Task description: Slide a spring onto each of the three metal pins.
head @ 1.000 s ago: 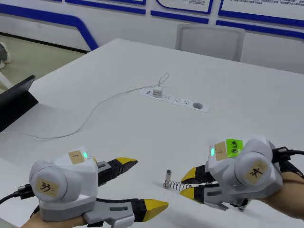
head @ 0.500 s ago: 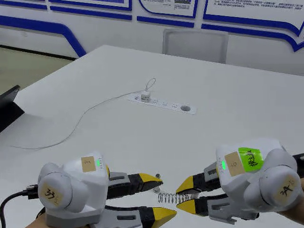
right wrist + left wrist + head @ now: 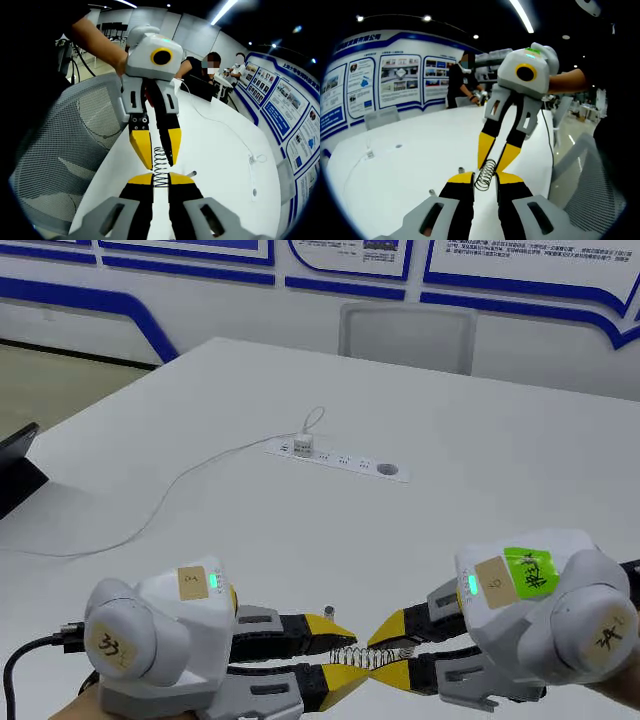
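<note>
A small coil spring [image 3: 360, 656] hangs just above the white table [image 3: 470, 440], between the two grippers, which meet tip to tip. My right gripper [image 3: 390, 651] is shut on one end of it. My left gripper [image 3: 338, 653] has its jaws drawn in against the other end. In the left gripper view the spring [image 3: 484, 175] sits between my left gripper [image 3: 485, 178] tips, with the right gripper's fingers [image 3: 487, 145] just beyond. In the right gripper view the spring [image 3: 160, 167] rises from my right gripper [image 3: 160, 179]. A short metal pin [image 3: 328, 612] stands on the table behind the tips.
A white power strip [image 3: 340, 458] with a plugged-in adapter lies mid-table, and its thin cable [image 3: 170, 498] trails to the left. A grey chair [image 3: 405, 335] stands at the far edge. A dark tablet [image 3: 15, 465] sits at the left edge. A mesh chair [image 3: 75, 145] is beside the table.
The left gripper has moved right to meet the right gripper, and its jaws have narrowed around the free end of the spring. The right gripper lifted the spring off the table.
</note>
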The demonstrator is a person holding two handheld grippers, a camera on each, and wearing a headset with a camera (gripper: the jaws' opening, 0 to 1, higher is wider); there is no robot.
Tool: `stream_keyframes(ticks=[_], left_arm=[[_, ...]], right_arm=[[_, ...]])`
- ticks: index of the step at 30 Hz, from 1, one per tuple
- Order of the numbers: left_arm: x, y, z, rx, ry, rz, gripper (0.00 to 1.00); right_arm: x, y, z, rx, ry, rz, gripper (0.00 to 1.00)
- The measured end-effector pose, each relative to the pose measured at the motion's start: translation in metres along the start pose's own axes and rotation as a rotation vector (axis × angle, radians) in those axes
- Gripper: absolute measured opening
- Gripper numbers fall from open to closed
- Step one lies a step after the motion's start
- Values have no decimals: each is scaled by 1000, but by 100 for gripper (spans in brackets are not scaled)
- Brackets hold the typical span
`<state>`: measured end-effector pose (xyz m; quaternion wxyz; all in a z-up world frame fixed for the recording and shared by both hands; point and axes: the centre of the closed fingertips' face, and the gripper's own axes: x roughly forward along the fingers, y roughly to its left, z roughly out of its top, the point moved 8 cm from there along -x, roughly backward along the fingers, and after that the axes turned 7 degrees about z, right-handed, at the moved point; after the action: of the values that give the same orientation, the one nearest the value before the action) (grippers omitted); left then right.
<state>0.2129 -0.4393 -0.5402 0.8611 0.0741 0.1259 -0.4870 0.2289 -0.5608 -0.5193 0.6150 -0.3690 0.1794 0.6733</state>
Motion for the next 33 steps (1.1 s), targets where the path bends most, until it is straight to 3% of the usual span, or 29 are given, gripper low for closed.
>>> stream_keyframes(ticks=[5, 9, 10, 11, 21, 27, 29, 31, 33], left_arm=[[-1, 0, 0, 24, 7, 1, 14], [-1, -6, -2, 150, 18, -36, 10], [-1, -5, 0, 185, 9, -22, 10], [0, -7, -1, 158, 7, -16, 10], [3, -6, 3, 167, -19, -21, 9], [2, -6, 4, 169, -23, -29, 9], [1, -6, 5, 173, -28, -33, 9], [1, -7, 7, 175, -34, -37, 9], [1, -7, 7, 184, -30, -38, 9]], right_arm=[[-1, 1, 1, -10, -1, -1, 11], [-2, 2, 1, -29, 5, -3, 11], [-2, 3, 0, -29, 1, 8, 11], [-2, 3, 0, -35, -1, 6, 11], [-11, 1, -3, -11, -39, -8, 12], [-15, 0, -15, 20, -18, -1, 15], [-15, 0, -14, 41, -45, 11, 13], [-14, 0, -10, 86, -103, 14, 12], [-14, -1, -13, 83, -81, 19, 12]])
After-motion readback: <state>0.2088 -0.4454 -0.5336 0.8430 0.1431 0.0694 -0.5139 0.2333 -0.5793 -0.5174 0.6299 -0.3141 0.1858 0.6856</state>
